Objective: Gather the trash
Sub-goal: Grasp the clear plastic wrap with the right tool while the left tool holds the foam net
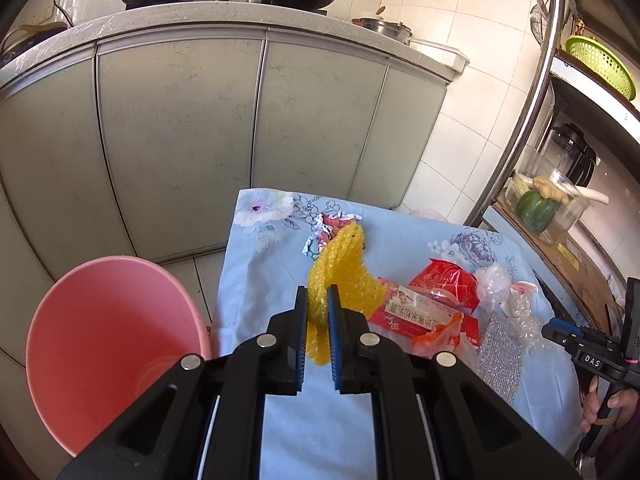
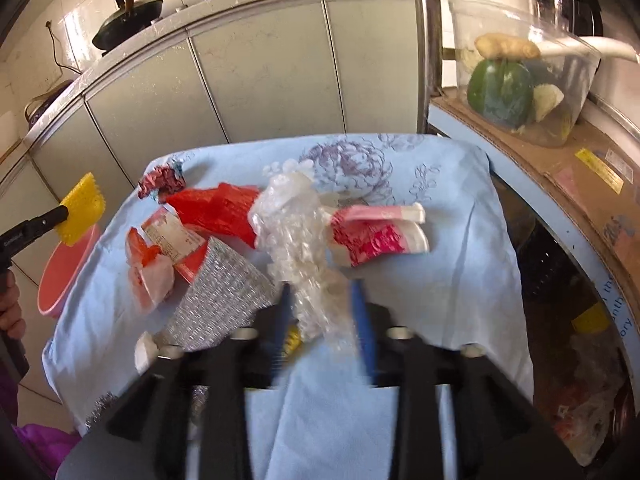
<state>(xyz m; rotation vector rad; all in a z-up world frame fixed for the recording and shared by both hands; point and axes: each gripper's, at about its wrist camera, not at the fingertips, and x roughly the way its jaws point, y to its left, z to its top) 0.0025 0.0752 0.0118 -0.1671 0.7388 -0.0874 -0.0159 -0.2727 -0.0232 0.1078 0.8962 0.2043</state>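
Observation:
My left gripper [image 1: 317,300] is shut on a yellow foam net [image 1: 344,264], held up over the left edge of the blue floral cloth [image 1: 260,280]. A pink bin [image 1: 80,340] stands on the floor just left of it. In the right wrist view, my right gripper [image 2: 322,308] is blurred, its fingers apart on either side of a strip of clear bubble wrap [image 2: 292,232] that lies loose on the cloth. Around the wrap are a red bag [image 2: 220,208], a silver glitter sheet [image 2: 224,300], a pink-white packet [image 2: 376,232] and a crumpled wrapper [image 2: 164,182].
Grey cabinet doors [image 1: 180,140] with woks on the counter stand behind the table. A metal rack [image 1: 520,128] on the right holds a clear box of vegetables [image 2: 520,80] and a cardboard box [image 2: 580,184]. A person's hand [image 1: 600,412] grips the right handle.

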